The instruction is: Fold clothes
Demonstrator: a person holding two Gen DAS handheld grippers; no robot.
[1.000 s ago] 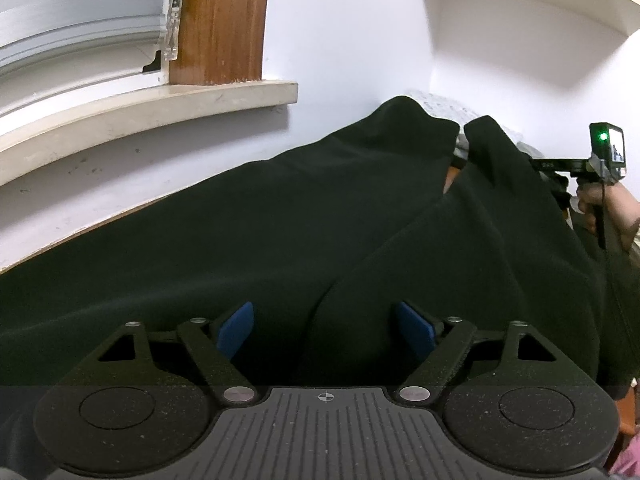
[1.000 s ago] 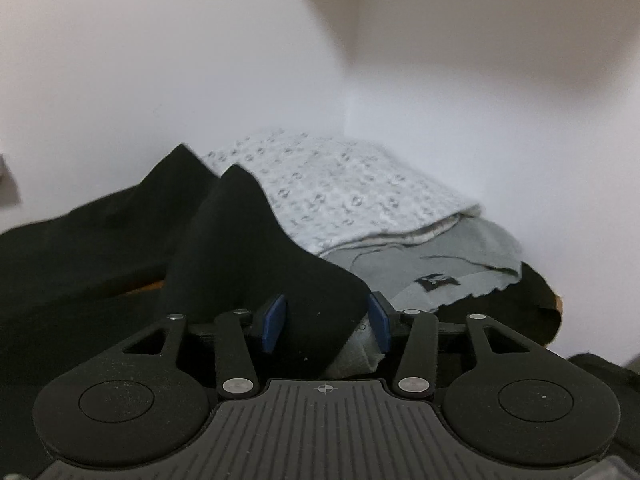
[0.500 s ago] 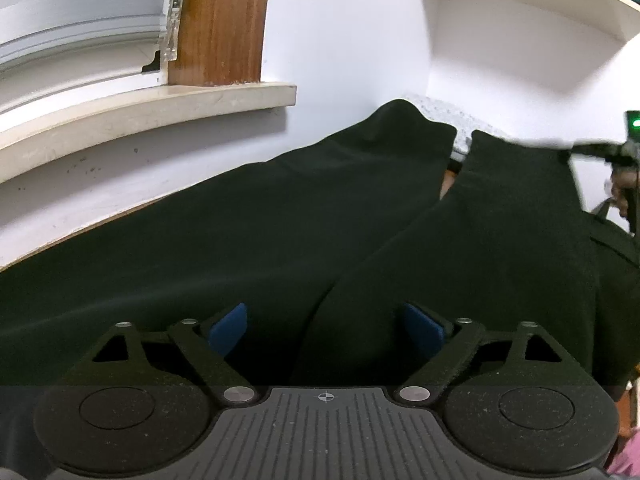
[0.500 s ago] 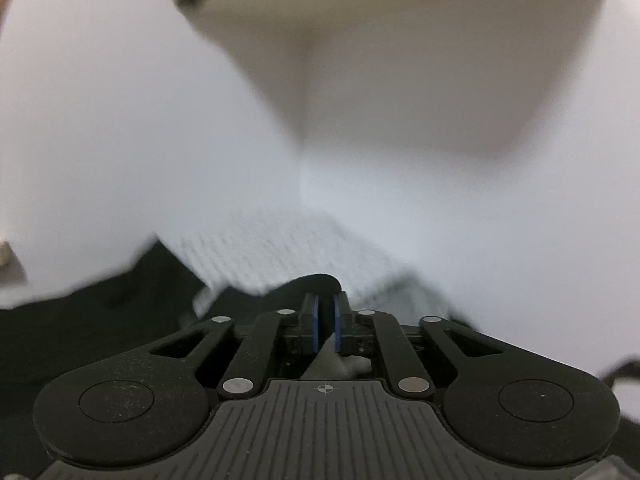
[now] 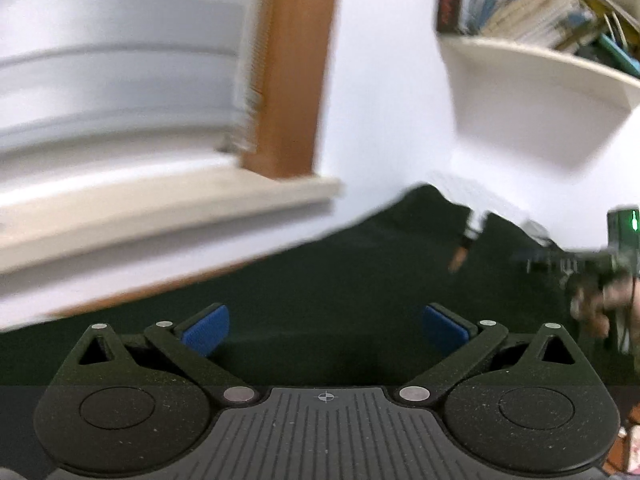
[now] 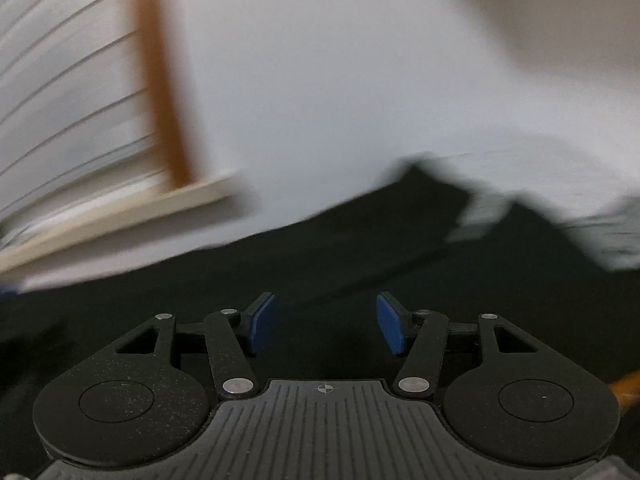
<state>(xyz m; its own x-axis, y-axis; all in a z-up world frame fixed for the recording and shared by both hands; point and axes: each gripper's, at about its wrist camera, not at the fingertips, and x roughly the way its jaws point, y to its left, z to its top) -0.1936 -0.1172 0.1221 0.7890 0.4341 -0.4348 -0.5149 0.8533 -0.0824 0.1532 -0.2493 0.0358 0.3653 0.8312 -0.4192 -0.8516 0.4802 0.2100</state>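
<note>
With both my left gripper (image 5: 326, 328) and right gripper (image 6: 326, 322) gaping wide and empty over the black garment (image 5: 340, 280) spread below, I judge a fresh edge-grip comes next.

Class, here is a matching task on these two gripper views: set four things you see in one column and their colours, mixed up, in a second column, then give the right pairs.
Column one:
1. garment
2. gripper pads
3. window frame post
4. indicator light

Column two:
A. green
B. brown
C. black
D. blue

Pairs: 1-C, 2-D, 3-B, 4-A
</note>
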